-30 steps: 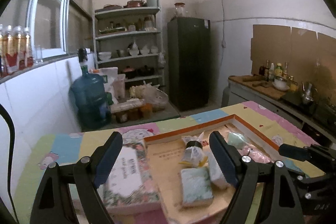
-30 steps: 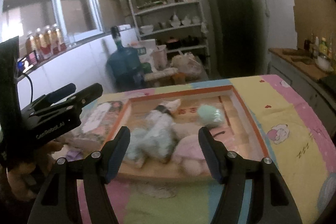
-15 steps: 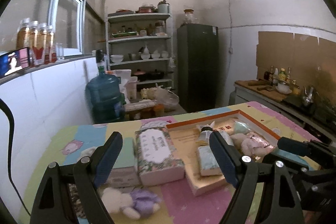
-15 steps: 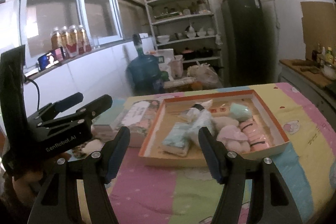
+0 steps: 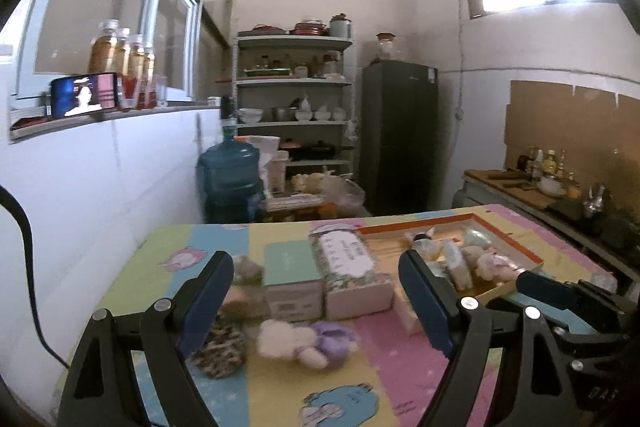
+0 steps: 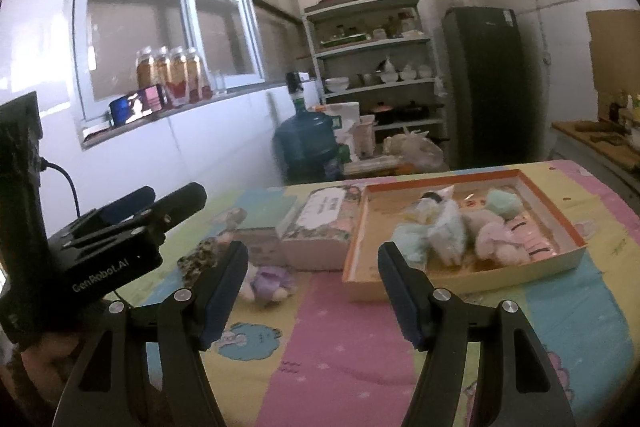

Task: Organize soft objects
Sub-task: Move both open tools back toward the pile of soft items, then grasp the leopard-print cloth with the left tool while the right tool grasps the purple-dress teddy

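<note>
Plush toy [image 5: 306, 341], white and purple, lies loose on the patterned table [image 5: 280, 399] just ahead of the left gripper [image 5: 316, 301], its long axis running crosswise between the two spread fingers (nothing is held). The right gripper [image 6: 312, 291] is likewise wide open and empty; from there the toy sits off to the left, so the left hand looks the nearer. The orange-rimmed tray [image 6: 472, 277] of soft things lies to the toy's right, beyond the floral box [image 5: 352, 277].

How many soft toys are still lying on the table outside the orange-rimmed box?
1 clearly: a white-and-purple plush toy in front of the two tissue boxes. A leopard-print item lies left of it; blurry things behind may hide more.
</note>
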`<act>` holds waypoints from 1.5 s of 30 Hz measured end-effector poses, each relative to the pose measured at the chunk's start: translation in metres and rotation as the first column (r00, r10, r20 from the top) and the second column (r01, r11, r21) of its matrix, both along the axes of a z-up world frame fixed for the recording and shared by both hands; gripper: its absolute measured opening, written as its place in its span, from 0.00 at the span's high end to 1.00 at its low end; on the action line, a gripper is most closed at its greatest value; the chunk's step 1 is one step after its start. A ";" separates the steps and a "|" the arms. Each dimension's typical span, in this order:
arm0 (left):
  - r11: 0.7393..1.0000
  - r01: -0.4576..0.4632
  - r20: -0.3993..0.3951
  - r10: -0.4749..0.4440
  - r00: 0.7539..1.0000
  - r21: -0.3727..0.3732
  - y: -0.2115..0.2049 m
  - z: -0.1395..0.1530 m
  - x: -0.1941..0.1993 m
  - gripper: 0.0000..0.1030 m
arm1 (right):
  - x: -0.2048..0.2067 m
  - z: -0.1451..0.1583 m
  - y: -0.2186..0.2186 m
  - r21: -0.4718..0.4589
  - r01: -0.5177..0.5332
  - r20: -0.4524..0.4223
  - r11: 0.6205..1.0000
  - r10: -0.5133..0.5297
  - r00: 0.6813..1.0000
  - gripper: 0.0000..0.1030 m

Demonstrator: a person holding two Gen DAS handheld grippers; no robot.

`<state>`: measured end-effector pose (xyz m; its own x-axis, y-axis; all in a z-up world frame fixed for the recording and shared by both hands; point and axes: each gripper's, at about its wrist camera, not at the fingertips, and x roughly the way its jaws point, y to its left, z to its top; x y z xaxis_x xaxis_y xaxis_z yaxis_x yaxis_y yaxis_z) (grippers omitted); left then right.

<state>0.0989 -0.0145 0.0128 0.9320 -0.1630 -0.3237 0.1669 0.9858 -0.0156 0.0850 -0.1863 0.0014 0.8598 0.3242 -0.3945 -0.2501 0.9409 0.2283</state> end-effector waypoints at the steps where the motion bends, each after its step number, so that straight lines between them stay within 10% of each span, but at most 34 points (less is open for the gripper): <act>1: 1.000 -0.008 -0.001 0.008 1.000 -0.001 0.004 -0.001 -0.002 0.18 | -0.001 0.000 0.005 -0.002 -0.006 0.001 1.000 0.006 1.000 0.33; 45: 0.976 -0.180 -0.082 0.171 0.982 -0.120 0.129 -0.053 -0.014 0.18 | 0.043 -0.057 0.122 -0.122 -0.195 -0.154 0.973 0.176 0.972 0.32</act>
<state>0.0851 0.1148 -0.0403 0.9250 -0.0429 -0.3775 -0.0144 0.9890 -0.1475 0.1281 -0.0646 -0.0551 0.7221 0.4080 -0.5587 -0.3973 0.9057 0.1479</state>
